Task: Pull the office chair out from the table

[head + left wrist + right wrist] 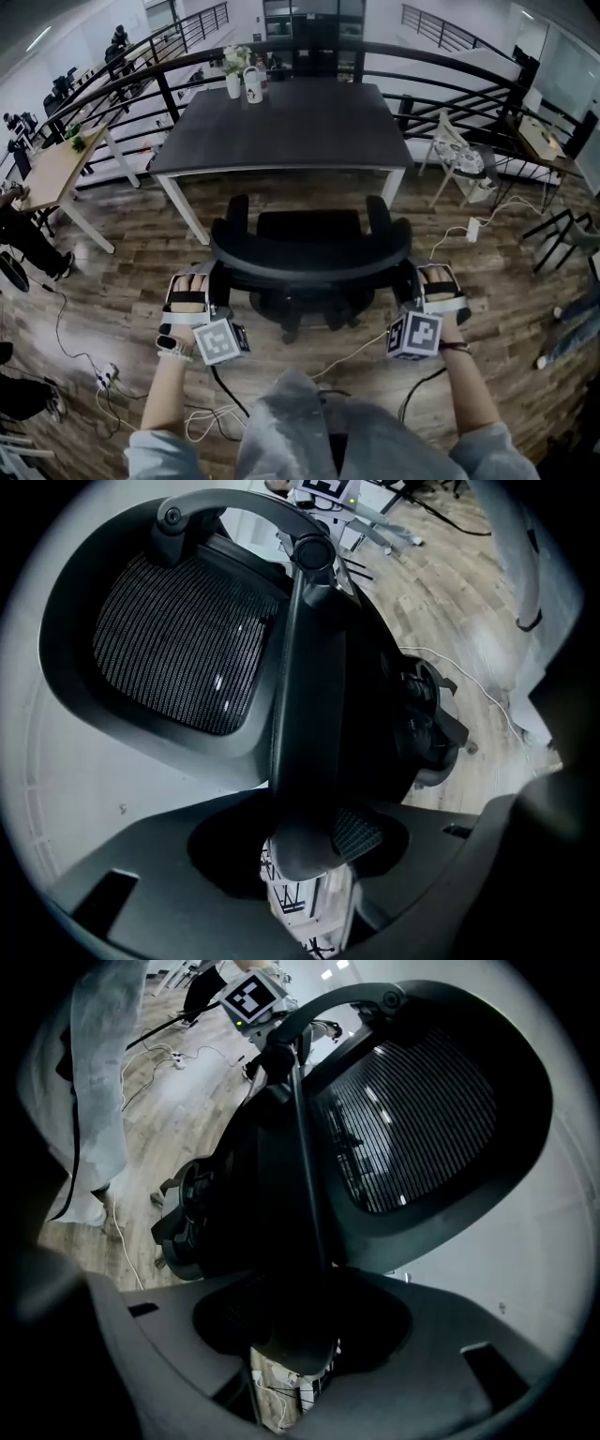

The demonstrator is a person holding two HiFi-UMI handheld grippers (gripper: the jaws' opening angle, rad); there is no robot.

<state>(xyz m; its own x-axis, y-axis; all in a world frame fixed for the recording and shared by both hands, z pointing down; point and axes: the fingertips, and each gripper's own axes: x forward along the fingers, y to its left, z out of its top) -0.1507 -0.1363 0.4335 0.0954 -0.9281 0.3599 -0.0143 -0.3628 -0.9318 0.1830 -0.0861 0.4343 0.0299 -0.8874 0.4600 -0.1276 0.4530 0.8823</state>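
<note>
as the left hand-held gripper [201, 292] and the right hand-held gripper [424, 289] are each clamped on 1 side of the office chair [309, 251], which stands just beside the near edge of the surface [281, 127], pull both away from that edge evenly so it rolls straight.

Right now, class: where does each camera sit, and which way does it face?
Head view: on the person's head, steeply down at office chair, table; forearms, left gripper, right gripper show.
Left gripper view: on the left gripper, along jaws clamped on the backrest.
Right gripper view: same, on the right gripper.
Shared: the chair's backrest.
</note>
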